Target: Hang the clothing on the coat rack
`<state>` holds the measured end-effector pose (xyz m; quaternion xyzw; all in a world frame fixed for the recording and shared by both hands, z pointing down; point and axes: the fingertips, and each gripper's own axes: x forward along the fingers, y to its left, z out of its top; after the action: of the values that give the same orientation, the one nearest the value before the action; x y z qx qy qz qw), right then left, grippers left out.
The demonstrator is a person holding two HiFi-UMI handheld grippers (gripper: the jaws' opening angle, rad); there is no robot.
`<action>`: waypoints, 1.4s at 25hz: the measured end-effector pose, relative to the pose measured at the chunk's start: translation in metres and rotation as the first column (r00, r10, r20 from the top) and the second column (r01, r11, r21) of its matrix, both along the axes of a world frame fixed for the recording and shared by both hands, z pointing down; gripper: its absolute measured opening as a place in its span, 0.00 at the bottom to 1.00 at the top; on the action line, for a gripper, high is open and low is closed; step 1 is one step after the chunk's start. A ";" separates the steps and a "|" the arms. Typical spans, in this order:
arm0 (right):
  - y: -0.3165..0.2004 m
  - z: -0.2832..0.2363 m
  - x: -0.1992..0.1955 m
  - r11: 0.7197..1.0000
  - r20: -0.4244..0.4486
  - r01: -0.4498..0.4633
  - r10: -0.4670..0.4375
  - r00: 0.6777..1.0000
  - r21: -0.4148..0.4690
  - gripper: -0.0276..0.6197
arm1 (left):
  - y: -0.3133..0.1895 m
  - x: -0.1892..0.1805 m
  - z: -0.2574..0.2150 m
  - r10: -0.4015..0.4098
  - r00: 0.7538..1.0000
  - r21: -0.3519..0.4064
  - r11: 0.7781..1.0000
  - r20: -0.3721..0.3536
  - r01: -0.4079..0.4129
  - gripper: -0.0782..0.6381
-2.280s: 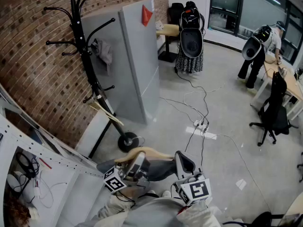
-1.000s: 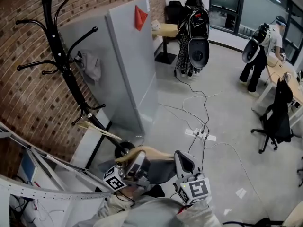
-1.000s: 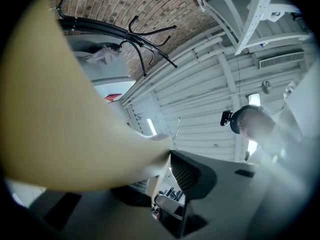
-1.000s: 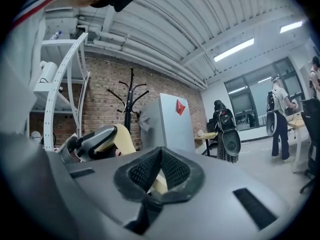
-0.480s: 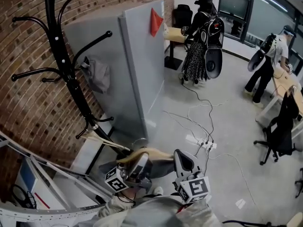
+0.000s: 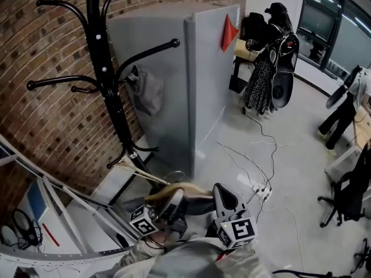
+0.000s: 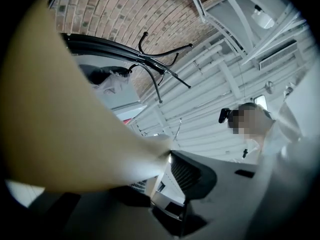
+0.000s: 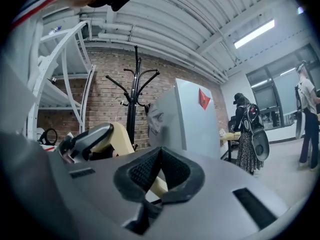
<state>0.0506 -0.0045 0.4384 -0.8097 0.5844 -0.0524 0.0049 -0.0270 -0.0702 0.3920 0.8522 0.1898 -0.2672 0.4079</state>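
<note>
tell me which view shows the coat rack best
The head view: the coat rack is large and sharp against the brick wall, pole and hook arms clear, top cropped. The right gripper view shows it small and distant. The left gripper view catches only tilted hooks beyond the tan clothing.

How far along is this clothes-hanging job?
Done: a grey cloth hangs at the coat rack, though I can't tell from which hook. In hand: the left gripper and right gripper both pinch a tan garment, down low. To do: lifting it onto a free hook.
</note>
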 end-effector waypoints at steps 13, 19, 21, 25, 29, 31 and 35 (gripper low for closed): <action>-0.100 -0.001 0.040 0.961 0.006 0.274 -0.274 0.962 0.036 0.08 | -0.068 0.026 0.004 -0.256 0.966 0.000 0.967 0.028 0.256 0.26; -0.136 -0.001 0.049 0.914 0.027 0.403 -0.405 0.914 0.047 0.08 | -0.086 0.027 0.021 -0.381 0.923 -0.048 0.922 0.055 0.383 0.26; -0.146 0.000 0.051 0.893 0.023 0.448 -0.449 0.893 0.045 0.08 | -0.091 0.027 0.026 -0.417 0.907 -0.066 0.905 0.061 0.420 0.26; -0.161 0.001 0.055 0.852 0.020 0.520 -0.522 0.853 0.056 0.08 | -0.100 0.034 0.009 -0.504 0.862 -0.022 0.862 0.057 0.506 0.26; -0.173 -0.003 0.057 0.810 0.018 0.583 -0.585 0.811 0.060 0.08 | -0.103 0.036 0.009 -0.567 0.822 -0.015 0.823 0.054 0.568 0.27; -0.177 -0.004 0.057 0.788 0.012 0.613 -0.615 0.789 0.065 0.08 | -0.102 0.036 0.008 -0.595 0.802 -0.015 0.803 0.055 0.596 0.27; -0.184 -0.005 0.053 0.735 0.013 0.676 -0.677 0.735 0.054 0.08 | -0.102 0.033 0.007 -0.660 0.750 -0.008 0.751 0.048 0.661 0.27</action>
<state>0.1034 -0.1890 0.4331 -0.5408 0.8396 -0.0502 0.0132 0.0058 -0.1722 0.3985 0.8648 -0.1351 -0.3782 0.3015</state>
